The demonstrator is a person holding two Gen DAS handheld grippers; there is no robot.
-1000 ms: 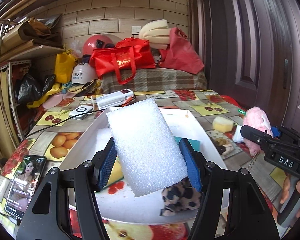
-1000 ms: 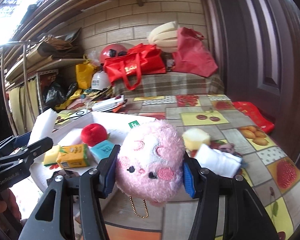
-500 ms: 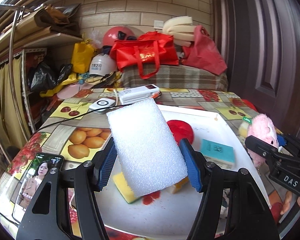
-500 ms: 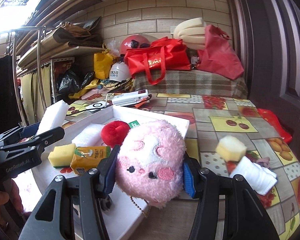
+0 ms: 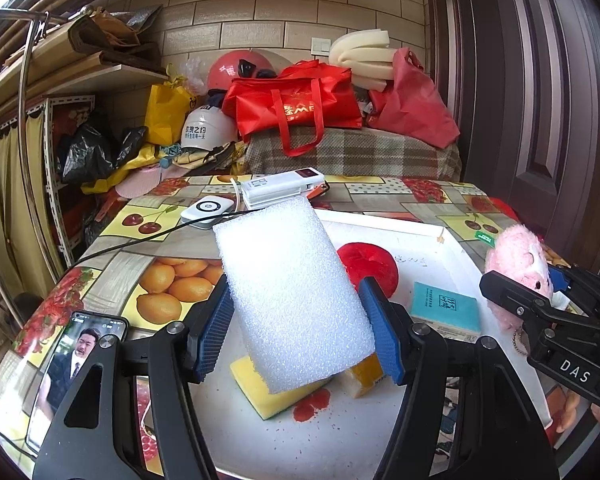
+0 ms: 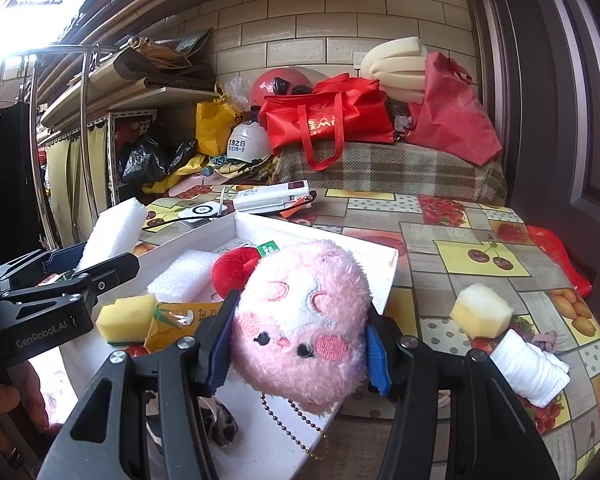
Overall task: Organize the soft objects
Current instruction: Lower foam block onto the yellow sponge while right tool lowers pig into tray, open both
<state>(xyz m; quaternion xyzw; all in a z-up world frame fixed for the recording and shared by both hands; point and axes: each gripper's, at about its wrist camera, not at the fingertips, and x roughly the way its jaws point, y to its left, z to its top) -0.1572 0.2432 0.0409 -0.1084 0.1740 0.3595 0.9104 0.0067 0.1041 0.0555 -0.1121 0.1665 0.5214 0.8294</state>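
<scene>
We see a white foam block (image 5: 292, 300) standing tilted above the white tray (image 5: 452, 248), pressed on both sides. A round pink plush toy (image 6: 300, 328) with an embroidered face is also squeezed from both sides, at the tray's right edge, its bead chain hanging down. In the tray lie a red plush apple (image 5: 370, 262), a yellow sponge (image 6: 126, 318) and a second white foam piece (image 6: 184, 276).

yellow sponge (image 5: 260, 390): half behind foam block (image 5: 292, 300) | phone (image 5: 76, 364): edge-cropped
</scene>
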